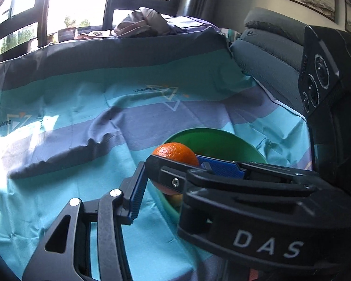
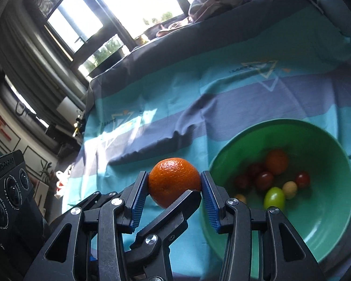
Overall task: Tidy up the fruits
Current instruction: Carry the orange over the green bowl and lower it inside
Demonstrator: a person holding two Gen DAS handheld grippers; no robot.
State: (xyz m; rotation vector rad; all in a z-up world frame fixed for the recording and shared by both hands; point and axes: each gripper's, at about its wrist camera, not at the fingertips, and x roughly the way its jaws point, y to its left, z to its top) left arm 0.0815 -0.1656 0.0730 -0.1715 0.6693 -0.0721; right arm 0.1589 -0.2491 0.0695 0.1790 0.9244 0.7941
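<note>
Striped cloth (image 2: 222, 98) on tabletop; right tool (image 2: 174, 185) grips orange (image 2: 174, 181) beside bowl (image 2: 334, 210) rim; left tool (image 1: 173, 175) state unclear. Next: drop inside.

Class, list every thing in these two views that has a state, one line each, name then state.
Right claw: shut on the mandarin.
Mandarin: held, beside the bowl.
Green bowl: upright, holding small fruits.
Left claw: open, one finger under the mandarin.
Striped cloth: spread, wrinkled.
</note>
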